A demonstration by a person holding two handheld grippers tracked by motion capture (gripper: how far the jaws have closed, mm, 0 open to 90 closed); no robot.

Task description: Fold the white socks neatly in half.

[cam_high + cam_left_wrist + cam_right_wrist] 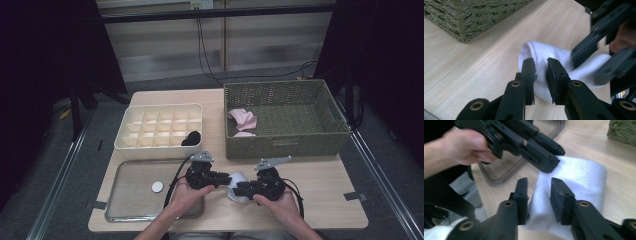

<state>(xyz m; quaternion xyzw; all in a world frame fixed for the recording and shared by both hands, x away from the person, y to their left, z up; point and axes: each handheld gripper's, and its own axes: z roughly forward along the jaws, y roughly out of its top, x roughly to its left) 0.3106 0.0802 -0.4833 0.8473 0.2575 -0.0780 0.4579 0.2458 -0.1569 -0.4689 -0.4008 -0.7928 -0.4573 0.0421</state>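
Observation:
A white sock [235, 186] lies bunched on the wooden table between my two grippers, near the front edge. In the left gripper view, my left gripper [541, 68] has its jaws close together, pinching a fold of the sock [544, 52]. My left gripper [225, 179] comes at the sock from the left, my right gripper [241, 189] from the right. In the right gripper view, my right gripper [539, 187] straddles the sock's [579, 175] near edge with its jaws a little apart and the left pad off the cloth. The left gripper's jaws rest on the sock's far end.
A woven green basket [285, 144] holding pink cloths [242, 119] stands behind the grippers at the right. A white divided box [131, 142] with a black item [191, 138] in one compartment sits at the back left. A metal tray [112, 202] with a white disc [157, 187] lies left.

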